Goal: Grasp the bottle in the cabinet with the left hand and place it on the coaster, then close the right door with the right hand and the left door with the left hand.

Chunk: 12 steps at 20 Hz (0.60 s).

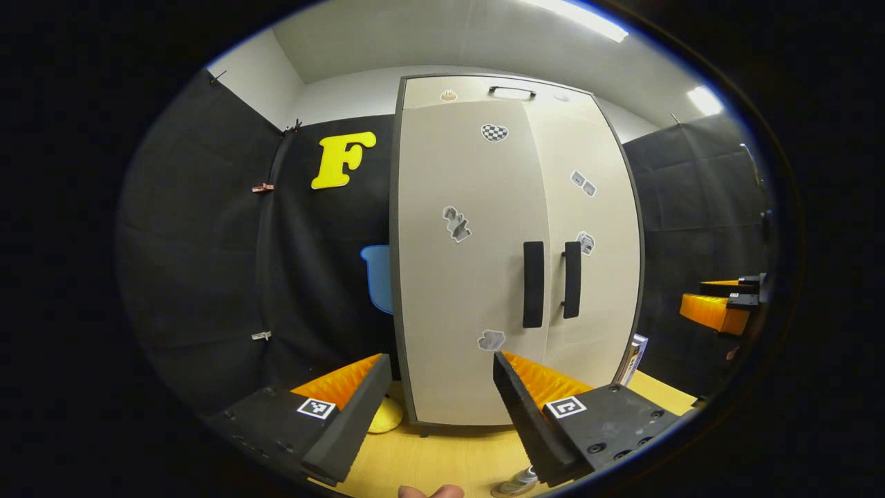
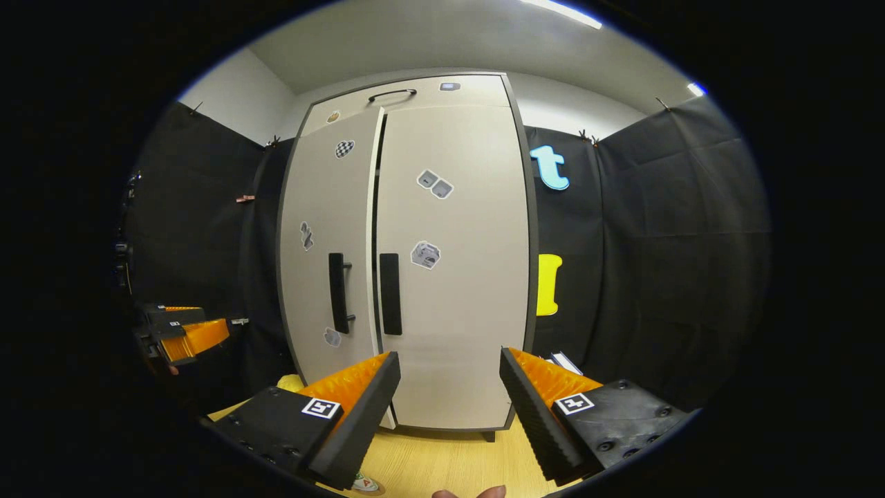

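The beige two-door cabinet (image 1: pixel 470 207) stands on the wooden table right in front of both grippers. In the left gripper view its left door (image 1: pixel 463 297) and right door (image 1: pixel 598 290) lie flat, their black handles (image 1: pixel 533 283) side by side. A narrow dark gap runs between the left door (image 2: pixel 325 228) and the right door (image 2: pixel 453 277) in the right gripper view, and the left door's edge stands slightly out. My left gripper (image 1: pixel 441 361) is open and holds nothing, as does my right gripper (image 2: pixel 449 354). A small white and green object (image 1: pixel 515 484) sits at the table's near edge, cut off.
A yellow rounded object (image 1: pixel 384 415) lies on the table (image 1: pixel 449 456) by the cabinet's left foot. A flat box (image 1: pixel 636 356) leans at its right side. The right gripper (image 1: pixel 719 304) shows far right, the left gripper (image 2: pixel 183 332) far left. A fingertip (image 1: pixel 432 491) shows at the bottom.
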Tool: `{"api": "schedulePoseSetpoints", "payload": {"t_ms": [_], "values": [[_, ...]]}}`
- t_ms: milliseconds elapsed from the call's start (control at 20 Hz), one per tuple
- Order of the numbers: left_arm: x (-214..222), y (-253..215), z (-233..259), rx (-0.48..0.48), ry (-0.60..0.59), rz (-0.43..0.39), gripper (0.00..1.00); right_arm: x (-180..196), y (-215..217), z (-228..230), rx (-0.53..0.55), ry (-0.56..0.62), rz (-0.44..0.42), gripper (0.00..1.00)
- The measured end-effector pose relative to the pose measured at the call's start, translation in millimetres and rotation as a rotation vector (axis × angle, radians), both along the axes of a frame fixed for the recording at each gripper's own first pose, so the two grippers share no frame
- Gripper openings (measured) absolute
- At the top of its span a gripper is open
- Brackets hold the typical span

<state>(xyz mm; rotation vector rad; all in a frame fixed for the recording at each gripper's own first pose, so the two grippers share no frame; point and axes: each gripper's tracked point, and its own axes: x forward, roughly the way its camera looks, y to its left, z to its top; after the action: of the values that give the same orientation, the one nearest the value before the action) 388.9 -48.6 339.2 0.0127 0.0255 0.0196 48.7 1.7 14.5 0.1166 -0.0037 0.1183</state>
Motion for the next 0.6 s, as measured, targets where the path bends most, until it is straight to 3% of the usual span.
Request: {"api": "schedulePoseSetpoints", "payload": {"t_ms": [600], "values": [[-30.3, 24.4, 3.7, -0.011, -0.006, 0.002, 0.95, -22.6, 25.2, 4.4, -0.005, -0.015, -0.009, 0.96]]}}
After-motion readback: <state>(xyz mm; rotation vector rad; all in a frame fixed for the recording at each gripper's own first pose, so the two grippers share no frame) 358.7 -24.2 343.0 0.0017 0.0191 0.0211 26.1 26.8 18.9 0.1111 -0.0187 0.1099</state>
